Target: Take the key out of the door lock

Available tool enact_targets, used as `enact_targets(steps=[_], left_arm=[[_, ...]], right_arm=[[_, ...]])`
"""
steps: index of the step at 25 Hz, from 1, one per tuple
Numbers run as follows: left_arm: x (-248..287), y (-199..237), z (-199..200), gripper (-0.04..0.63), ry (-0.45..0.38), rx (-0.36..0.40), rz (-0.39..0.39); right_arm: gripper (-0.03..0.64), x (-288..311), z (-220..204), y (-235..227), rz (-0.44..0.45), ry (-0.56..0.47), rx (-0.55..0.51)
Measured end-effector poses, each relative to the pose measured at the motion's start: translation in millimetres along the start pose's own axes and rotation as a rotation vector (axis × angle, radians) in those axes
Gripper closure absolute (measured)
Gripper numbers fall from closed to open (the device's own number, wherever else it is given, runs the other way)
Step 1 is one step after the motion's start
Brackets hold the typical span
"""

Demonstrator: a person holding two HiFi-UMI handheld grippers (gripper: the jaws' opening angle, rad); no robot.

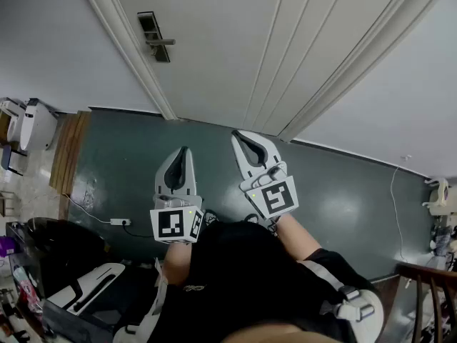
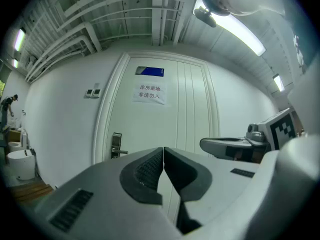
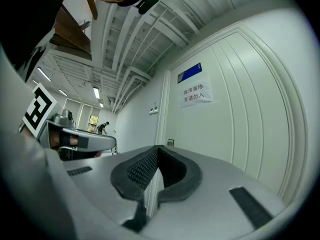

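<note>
The white door fills the top of the head view. Its metal lock plate with a lever handle sits near the door's left edge, and the same lock plate shows small in the left gripper view. No key can be made out at this distance. Both grippers hang side by side well short of the door, above the dark floor. My left gripper is shut with nothing between its pads. My right gripper is shut and empty too, a little nearer the door.
A blue plate and a paper notice hang on the door, with wall switches to its left. At the left stand a white container, a wooden board, a power strip and a black chair. A wooden chair is at the right.
</note>
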State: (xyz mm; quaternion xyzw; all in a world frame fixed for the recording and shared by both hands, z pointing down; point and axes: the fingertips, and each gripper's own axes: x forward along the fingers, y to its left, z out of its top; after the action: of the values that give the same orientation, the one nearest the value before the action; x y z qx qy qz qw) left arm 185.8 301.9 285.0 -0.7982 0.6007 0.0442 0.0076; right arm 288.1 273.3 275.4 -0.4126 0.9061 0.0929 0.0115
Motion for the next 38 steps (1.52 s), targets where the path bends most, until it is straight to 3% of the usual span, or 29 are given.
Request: enact_targets(steps=[12, 16, 18, 29, 38], left_arm=[[-24, 27, -37, 0.561, 0.081, -0.070, -0.013], [-28, 50, -41, 0.434, 0.100, -0.076, -0.025], [-38, 64, -45, 0.410, 0.110, -0.087, -0.022], [-60, 124, -59, 0.402, 0.138, -0.118, 0.024], [-29, 153, -62, 0.402, 0.118, -0.146, 0.091]], right_arm=[[0.609, 14, -23, 40, 0.062, 0.057, 0.094], [0.609, 31, -23, 52, 0.053, 0.059, 0.110], [0.609, 38, -24, 66, 0.055, 0.067, 0.106], [0.609, 75, -39, 103, 0.090, 0.107, 0.073], [0.609, 122, -56, 82, 0.129, 0.117, 0.080]])
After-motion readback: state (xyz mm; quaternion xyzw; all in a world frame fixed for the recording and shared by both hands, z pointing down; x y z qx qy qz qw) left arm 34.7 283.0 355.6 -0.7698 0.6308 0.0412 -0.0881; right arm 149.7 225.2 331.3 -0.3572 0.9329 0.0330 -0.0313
